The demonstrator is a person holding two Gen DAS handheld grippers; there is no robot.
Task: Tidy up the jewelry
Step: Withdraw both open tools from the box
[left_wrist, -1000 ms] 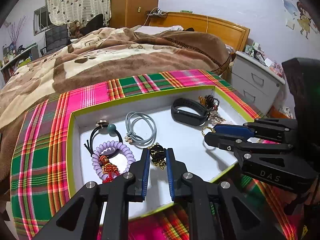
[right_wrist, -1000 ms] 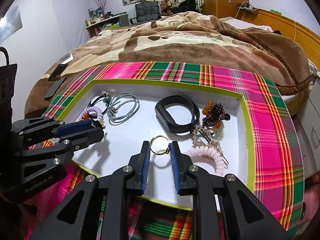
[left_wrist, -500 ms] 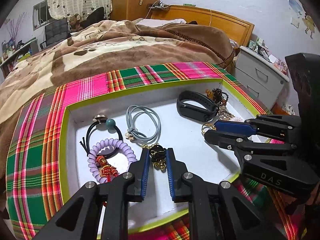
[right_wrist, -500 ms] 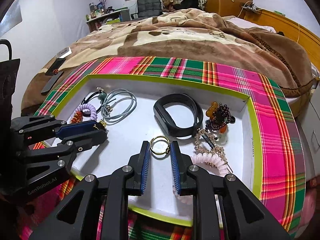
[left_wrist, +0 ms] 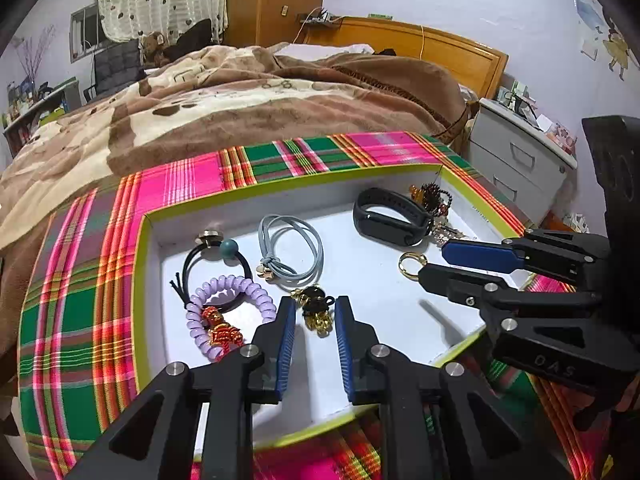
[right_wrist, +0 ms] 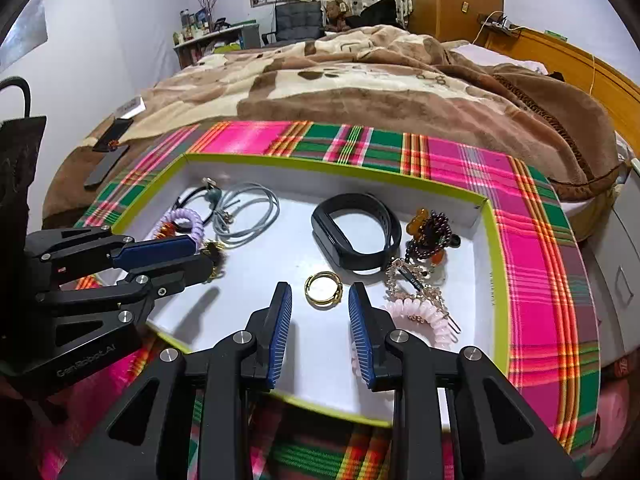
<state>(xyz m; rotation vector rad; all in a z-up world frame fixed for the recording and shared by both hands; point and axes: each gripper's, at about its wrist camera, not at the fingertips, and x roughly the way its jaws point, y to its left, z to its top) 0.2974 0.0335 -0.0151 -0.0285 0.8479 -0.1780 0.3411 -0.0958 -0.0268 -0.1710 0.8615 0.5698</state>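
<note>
Left hand-held gripper (left_wrist: 315,322) and right hand-held gripper (right_wrist: 320,316) both hover, jaws parted.

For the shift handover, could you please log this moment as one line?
left tool: open, over black-and-gold charm | right tool: open, around gold ring | white tray: jewelry inside

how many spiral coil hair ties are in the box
2: a purple coil tie at the box's left end beside the left gripper, and a pink coil tie right of the right gripper. More may be hidden.
</note>
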